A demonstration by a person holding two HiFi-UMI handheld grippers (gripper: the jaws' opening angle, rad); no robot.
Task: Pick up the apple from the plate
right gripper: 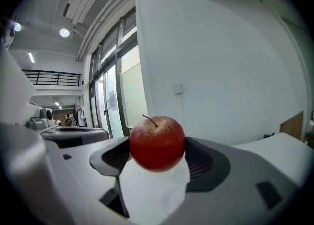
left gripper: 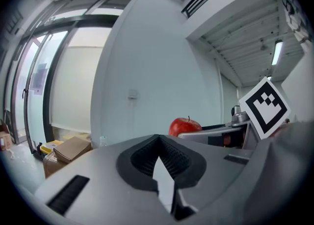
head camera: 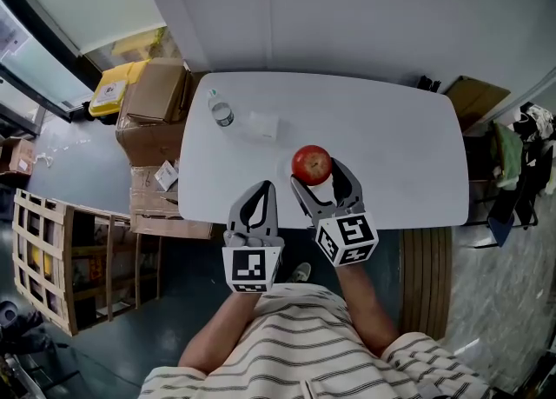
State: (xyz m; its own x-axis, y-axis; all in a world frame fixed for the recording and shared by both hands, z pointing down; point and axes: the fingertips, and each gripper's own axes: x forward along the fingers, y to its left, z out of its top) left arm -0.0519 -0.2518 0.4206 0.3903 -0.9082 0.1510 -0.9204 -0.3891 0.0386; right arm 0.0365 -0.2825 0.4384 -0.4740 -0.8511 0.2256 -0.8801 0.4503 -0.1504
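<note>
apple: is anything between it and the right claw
Nothing visible. The right claw has its jaws against both sides of the apple, with no other object between them. The left claw is shut and empty, off to the side.

The left tongs (head camera: 268,187) are shut. Their tips press together with nothing between them. The right tongs (head camera: 318,175) squeeze the apple (head camera: 312,163), one jaw on each side of it. Both tongs point away from the body, side by side, and lean in a little toward each other. The right tongs reach a bit farther out. The left arm (head camera: 213,345) and right arm (head camera: 369,302) are bare and stay close to the chest.
</note>
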